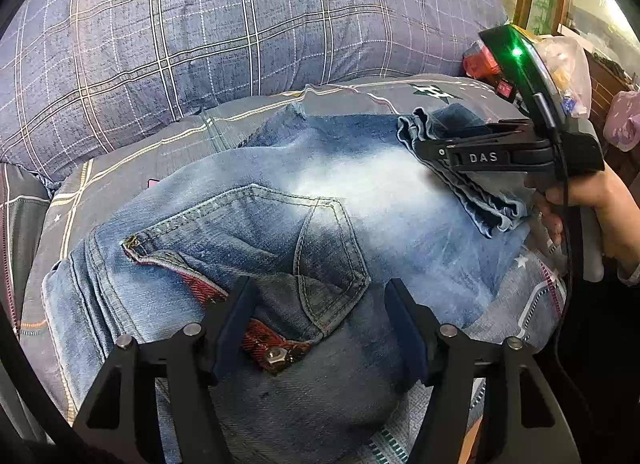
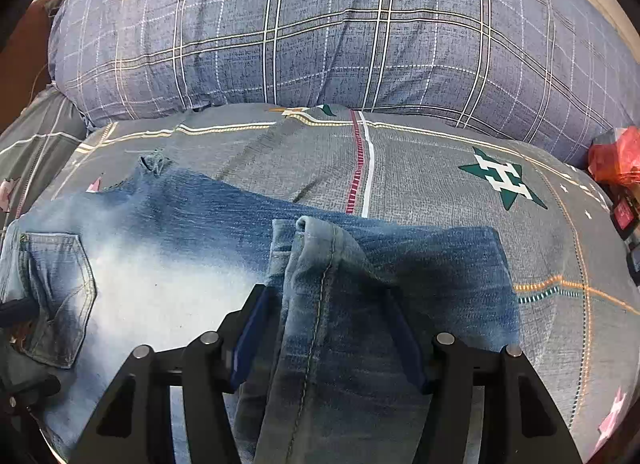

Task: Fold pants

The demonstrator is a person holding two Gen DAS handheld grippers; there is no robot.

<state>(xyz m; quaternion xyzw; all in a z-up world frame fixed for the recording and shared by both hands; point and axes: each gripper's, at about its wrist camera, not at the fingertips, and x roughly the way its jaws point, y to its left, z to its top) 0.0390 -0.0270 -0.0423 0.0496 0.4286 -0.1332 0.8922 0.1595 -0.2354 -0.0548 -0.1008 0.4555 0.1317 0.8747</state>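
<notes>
Jeans (image 1: 320, 191) lie on the bed sheet (image 2: 440, 151), in front of the plaid pillow (image 1: 240, 31). Left gripper (image 1: 320, 304) jaws wide over the waistband, back pocket (image 1: 280, 232) between them, not clamped. Right gripper (image 2: 328, 324) pinches the bunched leg hem (image 2: 316, 240), folded over toward the waist.

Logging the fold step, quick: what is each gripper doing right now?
Left gripper: open, fingers astride the jeans by the back pocket.
Right gripper: shut on the jeans' leg end.
</notes>
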